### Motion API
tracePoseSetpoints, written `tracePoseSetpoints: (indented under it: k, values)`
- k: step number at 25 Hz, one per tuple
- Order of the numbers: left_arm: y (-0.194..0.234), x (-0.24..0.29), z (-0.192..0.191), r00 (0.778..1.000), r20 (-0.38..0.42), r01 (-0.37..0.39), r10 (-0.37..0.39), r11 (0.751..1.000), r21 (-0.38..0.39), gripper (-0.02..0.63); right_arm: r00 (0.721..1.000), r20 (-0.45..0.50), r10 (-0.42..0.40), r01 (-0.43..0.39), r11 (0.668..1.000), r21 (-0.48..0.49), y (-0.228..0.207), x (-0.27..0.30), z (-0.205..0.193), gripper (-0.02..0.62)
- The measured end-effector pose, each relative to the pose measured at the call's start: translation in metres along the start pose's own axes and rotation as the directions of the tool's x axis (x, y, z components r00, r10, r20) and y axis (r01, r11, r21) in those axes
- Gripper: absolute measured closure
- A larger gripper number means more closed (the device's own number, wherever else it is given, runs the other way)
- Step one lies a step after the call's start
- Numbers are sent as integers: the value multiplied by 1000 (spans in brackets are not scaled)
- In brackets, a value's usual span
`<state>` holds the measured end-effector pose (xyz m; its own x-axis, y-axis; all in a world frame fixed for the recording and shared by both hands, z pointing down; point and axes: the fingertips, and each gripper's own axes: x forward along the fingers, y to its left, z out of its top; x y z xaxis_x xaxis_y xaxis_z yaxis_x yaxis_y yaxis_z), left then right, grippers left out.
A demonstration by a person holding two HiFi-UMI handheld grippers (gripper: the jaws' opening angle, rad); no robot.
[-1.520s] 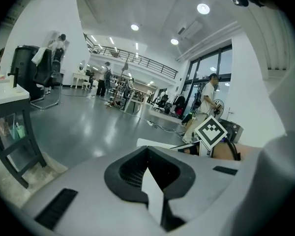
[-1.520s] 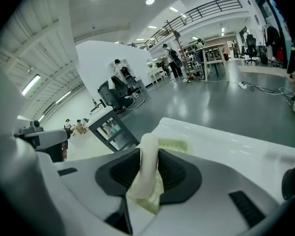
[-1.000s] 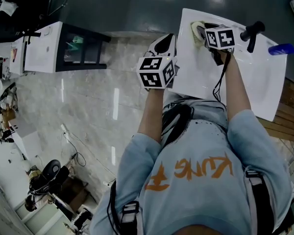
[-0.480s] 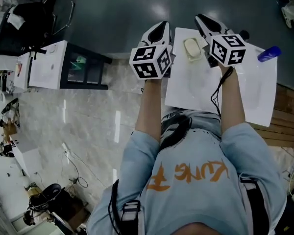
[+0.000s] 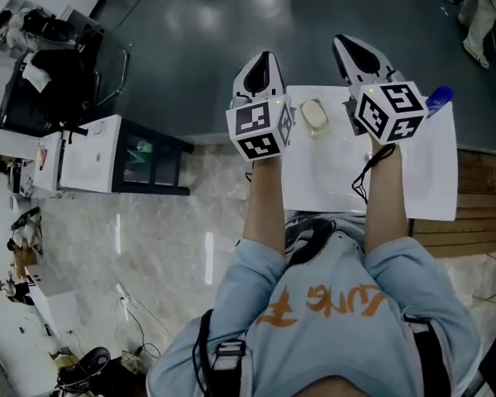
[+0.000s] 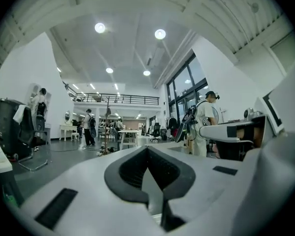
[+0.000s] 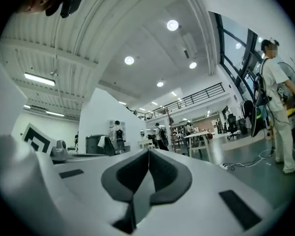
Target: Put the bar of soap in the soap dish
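Observation:
A pale bar of soap (image 5: 314,115) lies in the soap dish (image 5: 304,127) at the back left of the white washbasin top (image 5: 347,180). Both grippers are raised well above the basin and point level into the room. My left gripper (image 5: 262,56) is shut with nothing in it; in the left gripper view its pads (image 6: 147,149) meet. My right gripper (image 5: 347,40) is also shut and empty, and its pads (image 7: 148,151) touch in the right gripper view. Neither gripper touches the soap.
A blue bottle (image 5: 436,98) lies at the basin's far right corner. A white cabinet (image 5: 91,155) stands to the left on the marble floor, wooden slats (image 5: 459,213) to the right. The gripper views show a large hall with people (image 7: 278,107) standing at a distance.
My right gripper has left the soap in the dish, shut its jaws and risen. The left gripper has lifted too, and both now point out over the room.

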<state>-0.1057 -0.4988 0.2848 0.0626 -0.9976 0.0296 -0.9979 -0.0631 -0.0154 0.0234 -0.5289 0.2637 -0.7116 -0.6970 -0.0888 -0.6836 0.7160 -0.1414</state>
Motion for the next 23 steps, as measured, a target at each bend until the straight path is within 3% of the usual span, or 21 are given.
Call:
tracePoseSetpoints:
  k: [10, 23]
  values:
    - [-11, 4, 18, 1000, 16, 21, -21, 1000, 6, 584, 995, -77, -56, 49, 994, -93, -12, -4, 1, 565]
    - [-1, 1, 19, 1000, 28, 10, -10, 1000, 0, 584, 997, -54, -61, 53, 990, -133, -12, -1, 7, 565]
